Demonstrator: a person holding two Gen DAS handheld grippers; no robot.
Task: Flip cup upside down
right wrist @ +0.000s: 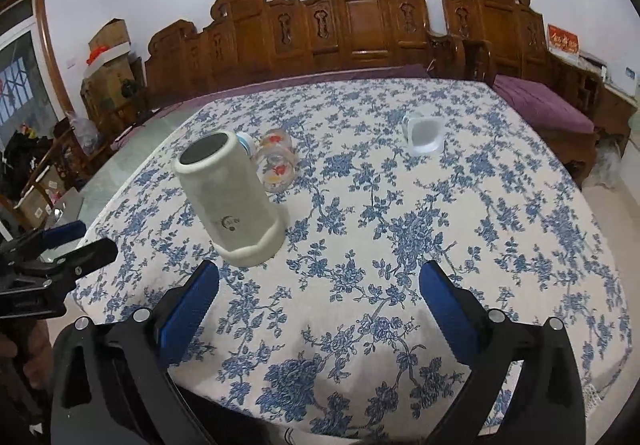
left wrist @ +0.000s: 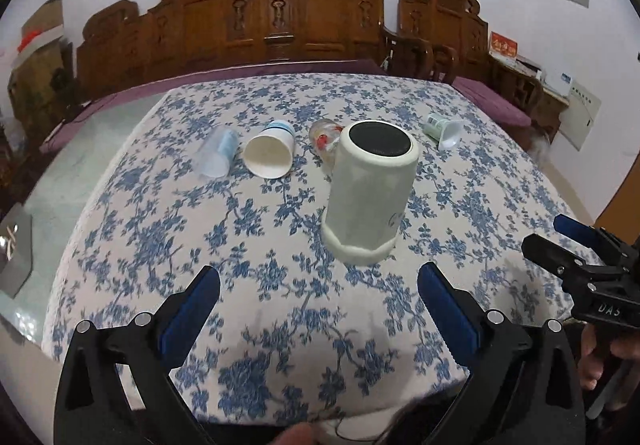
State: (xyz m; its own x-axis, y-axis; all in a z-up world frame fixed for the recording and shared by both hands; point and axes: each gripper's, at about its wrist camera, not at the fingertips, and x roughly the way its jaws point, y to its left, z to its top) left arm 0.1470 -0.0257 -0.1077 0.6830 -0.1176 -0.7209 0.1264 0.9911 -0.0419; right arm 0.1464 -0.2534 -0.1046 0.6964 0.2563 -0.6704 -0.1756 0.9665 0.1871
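Observation:
A tall white cup [left wrist: 370, 193] stands upside down on the floral tablecloth [left wrist: 260, 245], its dark round base facing up. It also shows in the right wrist view [right wrist: 230, 201], left of centre. My left gripper [left wrist: 318, 293] is open and empty, a little in front of the cup and apart from it. My right gripper [right wrist: 318, 291] is open and empty, to the right of the cup; it also shows at the right edge of the left wrist view [left wrist: 560, 241].
Behind the cup lie a white paper cup [left wrist: 270, 153], a clear blue plastic cup [left wrist: 218, 157], a glass with red print [left wrist: 326, 137] and a small clear plastic cup [left wrist: 444, 131], all on their sides. Carved wooden benches [left wrist: 280, 17] stand behind the table.

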